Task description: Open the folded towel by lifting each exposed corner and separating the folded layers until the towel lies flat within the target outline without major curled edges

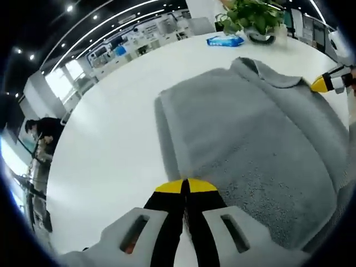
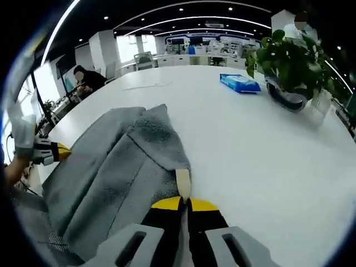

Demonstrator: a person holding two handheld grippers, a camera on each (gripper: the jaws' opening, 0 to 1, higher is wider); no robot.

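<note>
A grey towel (image 1: 250,144) lies on the round white table (image 1: 111,144), partly unfolded, with a flap doubled over along its far side. My left gripper (image 1: 186,186) is shut, its yellow tips pinching the towel's near edge. In the right gripper view the towel (image 2: 111,167) runs off to the left with a folded corner layer (image 2: 156,136) raised. My right gripper (image 2: 184,203) is shut on that corner, at the white label (image 2: 183,181). The right gripper (image 1: 329,82) holds the far edge in the left gripper view. The left gripper (image 2: 54,151) sits at the towel's far left edge.
A blue packet (image 2: 239,83) and a potted plant (image 2: 289,61) in a dark pot stand on the far part of the table (image 2: 267,161). A person (image 2: 89,78) sits at a desk beyond the table's edge. Office furniture lines the background.
</note>
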